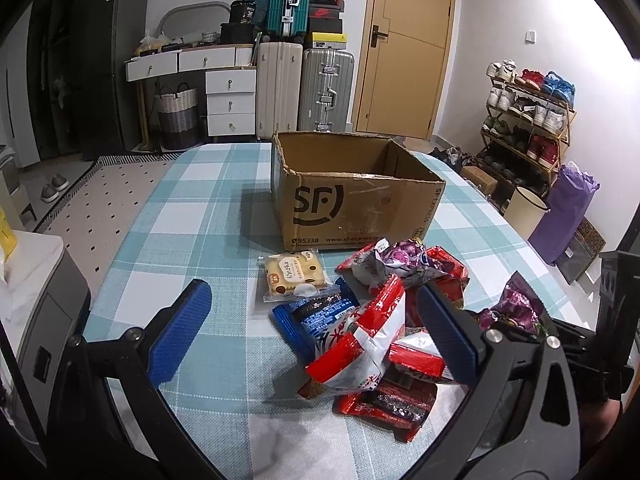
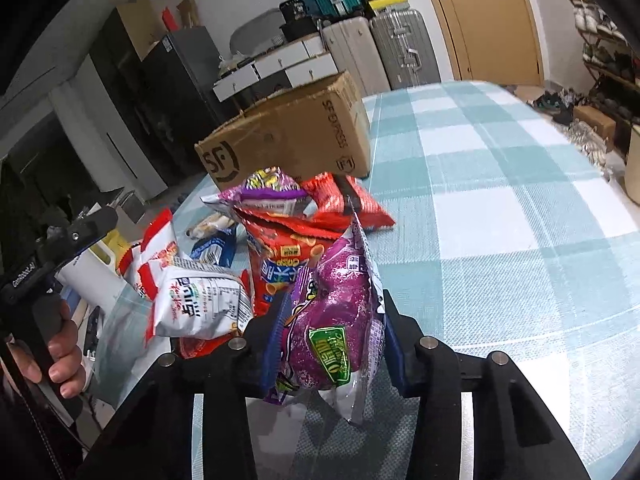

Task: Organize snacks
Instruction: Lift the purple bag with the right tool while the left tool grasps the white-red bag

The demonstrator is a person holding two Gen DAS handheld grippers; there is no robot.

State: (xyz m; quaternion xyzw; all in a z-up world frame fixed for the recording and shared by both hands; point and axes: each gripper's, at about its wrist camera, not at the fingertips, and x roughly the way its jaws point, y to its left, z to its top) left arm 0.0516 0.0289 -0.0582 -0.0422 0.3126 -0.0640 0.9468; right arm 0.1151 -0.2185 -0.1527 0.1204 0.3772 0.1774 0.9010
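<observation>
An open cardboard box (image 1: 352, 200) stands on the checked tablecloth; it also shows in the right wrist view (image 2: 288, 136). In front of it lies a pile of snack packets: a yellow biscuit pack (image 1: 294, 276), a blue pack (image 1: 316, 316), a red-and-white bag (image 1: 360, 344), a dark red pack (image 1: 388, 404) and a purple bag (image 1: 400, 260). My left gripper (image 1: 312, 332) is open, its blue fingers either side of the pile. My right gripper (image 2: 332, 344) is shut on a purple snack bag (image 2: 336, 312), which also shows in the left wrist view (image 1: 516, 308).
A table with a blue checked cloth (image 1: 192, 216) carries everything. Suitcases (image 1: 304, 88), white drawers (image 1: 230, 100) and a wooden door (image 1: 408, 48) stand behind. A shoe rack (image 1: 528, 120) is at the right. The person's hand holding the left gripper (image 2: 60, 344) shows in the right wrist view.
</observation>
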